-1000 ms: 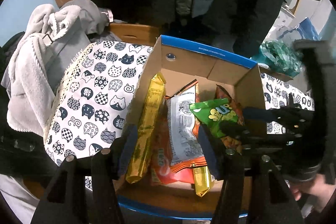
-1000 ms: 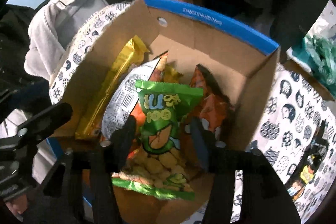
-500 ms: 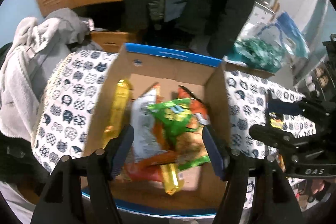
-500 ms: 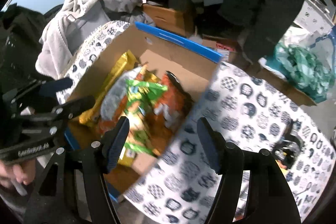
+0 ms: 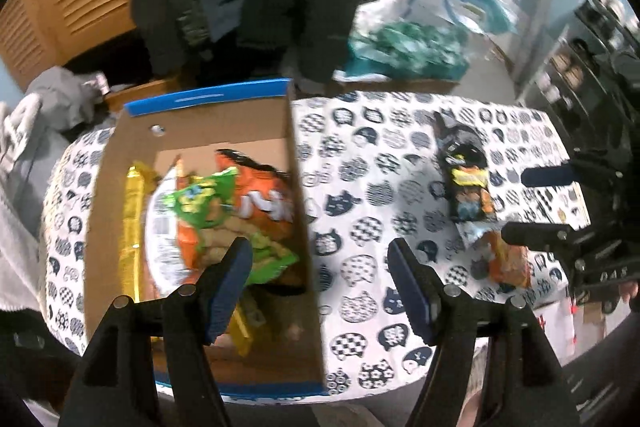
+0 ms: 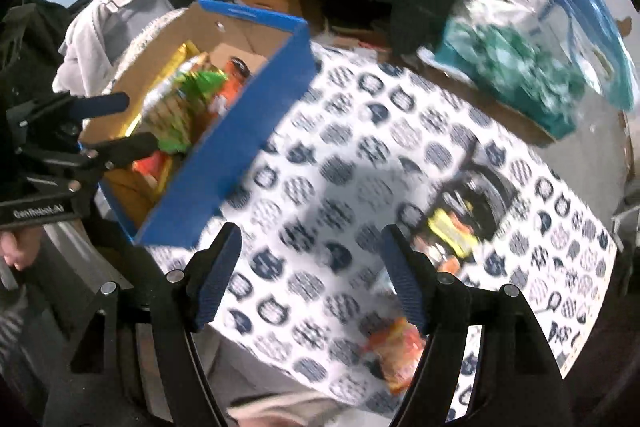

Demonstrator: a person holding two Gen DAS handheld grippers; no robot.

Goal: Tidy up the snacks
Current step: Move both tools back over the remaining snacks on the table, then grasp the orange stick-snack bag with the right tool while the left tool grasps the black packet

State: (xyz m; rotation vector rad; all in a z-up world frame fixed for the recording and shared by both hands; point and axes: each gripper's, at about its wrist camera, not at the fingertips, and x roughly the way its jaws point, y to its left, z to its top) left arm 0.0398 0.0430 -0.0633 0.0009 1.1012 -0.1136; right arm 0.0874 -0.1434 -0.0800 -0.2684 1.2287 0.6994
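Over the cat-print surface (image 5: 360,163), in the left wrist view, the left tool (image 5: 320,279) hangs spread with nothing between its pads; its jaws have just been opening. It straddles the right wall of the cardboard box (image 5: 298,195), so the packed snacks, the green packet (image 5: 208,195) among them, sit at its ten o'clock. The loose snacks lie off at two to three o'clock: a dark packet (image 5: 466,183) with its long axis running from twelve to six, and an orange packet (image 5: 508,259) just below it. The right tool (image 5: 560,203) enters from the right edge right beside them, clearly the nearer of the two.

In the right wrist view, the right tool (image 6: 312,275) is also spread and empty, its jaws just having been opening. The dark packet (image 6: 460,219) lies at about one o'clock, beyond the right pad; the orange packet (image 6: 396,351) sits at five o'clock, near the surface's front edge and partly behind that pad. The box (image 6: 240,139) is at ten o'clock, with the left tool (image 6: 116,123) over it.

Motion blur smears both loose packets, so their print is unreadable, and I cannot tell whether they touch.
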